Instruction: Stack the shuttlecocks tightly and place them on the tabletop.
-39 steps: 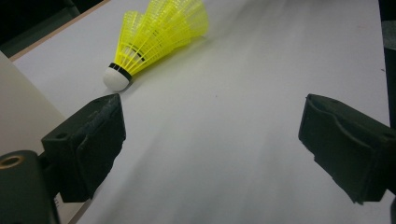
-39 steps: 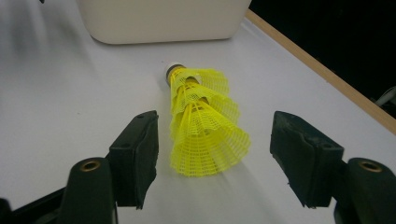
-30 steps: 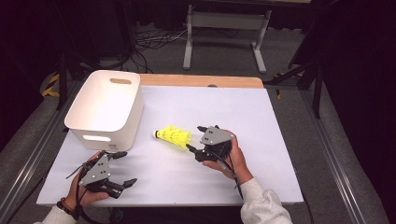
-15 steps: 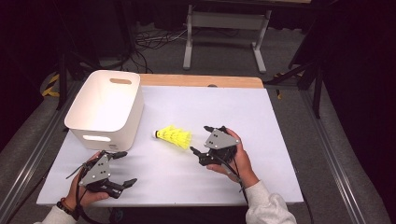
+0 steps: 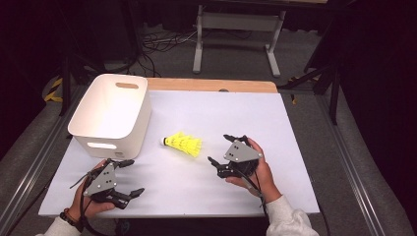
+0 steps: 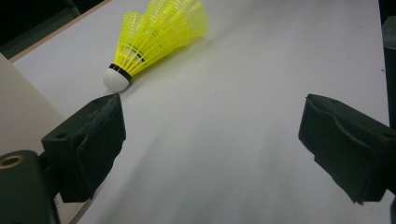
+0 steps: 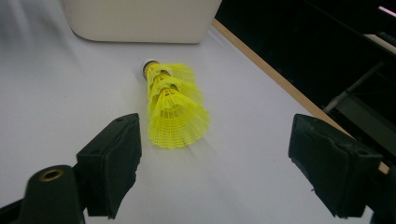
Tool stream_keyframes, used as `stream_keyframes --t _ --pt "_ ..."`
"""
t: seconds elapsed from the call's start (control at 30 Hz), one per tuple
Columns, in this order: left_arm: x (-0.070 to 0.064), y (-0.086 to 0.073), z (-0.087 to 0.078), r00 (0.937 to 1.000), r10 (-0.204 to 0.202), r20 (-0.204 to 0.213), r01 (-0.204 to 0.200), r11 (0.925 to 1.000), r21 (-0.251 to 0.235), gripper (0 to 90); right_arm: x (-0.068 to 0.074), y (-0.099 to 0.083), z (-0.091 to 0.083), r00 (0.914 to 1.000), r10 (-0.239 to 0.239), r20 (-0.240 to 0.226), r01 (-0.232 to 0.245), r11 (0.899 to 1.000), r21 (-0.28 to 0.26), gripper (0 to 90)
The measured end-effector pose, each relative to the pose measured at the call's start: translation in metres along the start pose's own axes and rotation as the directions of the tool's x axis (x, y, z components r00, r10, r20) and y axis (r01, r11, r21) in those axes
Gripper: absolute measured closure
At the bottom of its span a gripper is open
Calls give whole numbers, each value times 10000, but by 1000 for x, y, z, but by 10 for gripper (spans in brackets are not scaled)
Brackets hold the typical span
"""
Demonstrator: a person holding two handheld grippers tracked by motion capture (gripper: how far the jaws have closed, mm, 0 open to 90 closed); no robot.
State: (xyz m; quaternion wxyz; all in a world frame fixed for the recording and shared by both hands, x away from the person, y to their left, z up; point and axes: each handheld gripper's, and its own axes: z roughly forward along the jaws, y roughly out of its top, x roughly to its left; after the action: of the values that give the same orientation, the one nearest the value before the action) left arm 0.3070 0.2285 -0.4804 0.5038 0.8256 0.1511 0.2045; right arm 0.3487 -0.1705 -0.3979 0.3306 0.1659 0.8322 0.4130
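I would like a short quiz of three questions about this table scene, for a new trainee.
1. True or false: the yellow shuttlecocks lie inside the white bin.
2. Which tongs are nearer to the shuttlecocks: A, the left tongs, or B, the right tongs?
3. Fill in: the jaws of both tongs stand ____.

Key:
1. False; they lie on the white table, beside the bin.
2. B.
3. Open, with nothing between them.

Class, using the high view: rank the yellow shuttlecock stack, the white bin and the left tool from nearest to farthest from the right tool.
1. Yellow shuttlecock stack, just left of the right tool.
2. Left tool, near the front-left edge.
3. White bin, far left.
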Motion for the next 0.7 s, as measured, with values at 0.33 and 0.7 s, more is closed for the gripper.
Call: stream_keyframes --t 0.33,0.7 --pt "0 0 0 10000 2 -8 -2 10000 15 83 -1 -9 -12 9998 -34 189 33 10000 33 180" --pt "0 0 0 10000 4 -14 -3 10000 25 83 -3 -23 -23 9991 32 426 -37 9999 123 181"
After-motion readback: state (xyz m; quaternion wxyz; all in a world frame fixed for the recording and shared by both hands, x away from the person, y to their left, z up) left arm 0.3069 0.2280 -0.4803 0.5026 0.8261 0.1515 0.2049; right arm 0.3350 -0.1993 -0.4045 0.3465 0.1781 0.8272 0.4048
